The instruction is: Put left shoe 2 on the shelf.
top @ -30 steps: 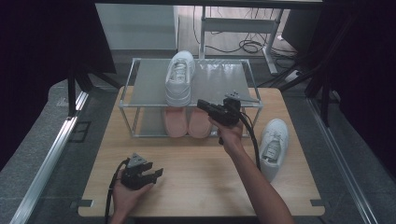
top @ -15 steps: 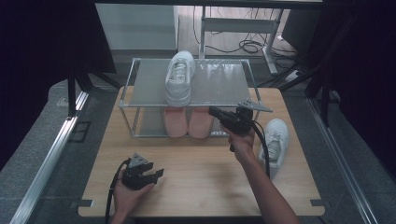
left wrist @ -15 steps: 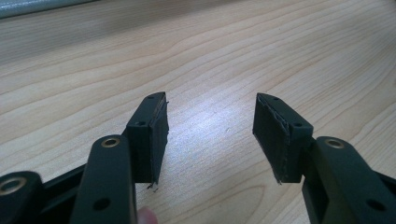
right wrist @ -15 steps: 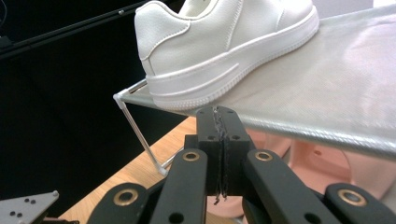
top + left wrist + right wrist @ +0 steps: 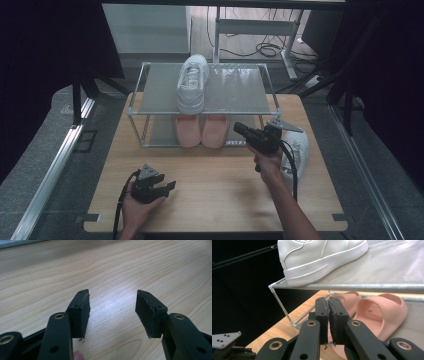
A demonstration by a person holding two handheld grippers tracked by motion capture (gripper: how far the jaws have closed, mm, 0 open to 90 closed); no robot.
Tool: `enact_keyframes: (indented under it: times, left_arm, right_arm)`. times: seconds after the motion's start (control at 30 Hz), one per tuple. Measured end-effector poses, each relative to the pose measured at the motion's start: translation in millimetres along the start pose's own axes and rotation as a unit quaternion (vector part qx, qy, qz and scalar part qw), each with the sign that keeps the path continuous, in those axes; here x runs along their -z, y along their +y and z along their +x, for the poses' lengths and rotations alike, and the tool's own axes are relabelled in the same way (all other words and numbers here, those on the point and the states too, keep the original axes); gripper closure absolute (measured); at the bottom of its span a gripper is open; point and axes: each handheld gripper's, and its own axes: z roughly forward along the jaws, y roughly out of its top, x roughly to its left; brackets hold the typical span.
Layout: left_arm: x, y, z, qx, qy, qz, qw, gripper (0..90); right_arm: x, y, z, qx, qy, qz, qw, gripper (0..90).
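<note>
One white sneaker (image 5: 192,82) (image 5: 319,257) stands on the top shelf of a metal-framed rack (image 5: 240,92). A pair of pink slippers (image 5: 200,131) (image 5: 374,312) lies on the lower level. A second white sneaker (image 5: 299,150) lies on the table right of the rack. My right gripper (image 5: 237,127) (image 5: 328,301) hovers beside that sneaker, pointing left at the rack's front. Its jaws have just been opening, but only a thin slit shows and nothing is between them. My left gripper (image 5: 169,186) (image 5: 112,305) rests low at the table's near left, open and empty.
The wooden table (image 5: 215,195) has bare board in front of the rack. Metal rails run along the floor on both sides. Dark curtains hang left and right, and cables lie on the floor behind the rack.
My right hand has drawn back from the rack's front toward the right and nearer, sinking a little, and now sits by the second sneaker. The left hand has kept still.
</note>
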Motion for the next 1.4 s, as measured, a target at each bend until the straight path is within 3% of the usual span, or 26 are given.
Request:
enact_keyframes:
  times: [0.47,0.9,1.17,1.4]
  left_arm:
    - [-1.8,-0.2,-1.6,-0.002,-0.002,0.003,1.0,45.9]
    - [-2.0,-0.3,-2.3,-0.001,-0.002,0.003,1.0,45.8]
    - [-1.8,-0.4,-2.3,-0.001,-0.002,0.003,1.0,45.7]
    - [-2.2,-0.5,-2.5,-0.001,-0.003,0.004,1.0,45.7]
  right_arm:
    - [26.0,-25.0,-4.1,0.003,-0.02,0.005,0.9998,80.1]
    - [40.7,-50.2,-0.6,0.02,-0.045,0.037,0.9981,74.7]
    - [47.2,-55.6,1.9,0.035,-0.056,0.05,0.9966,73.5]
    - [49.5,-56.9,0.9,0.033,-0.059,0.051,0.9964,73.5]
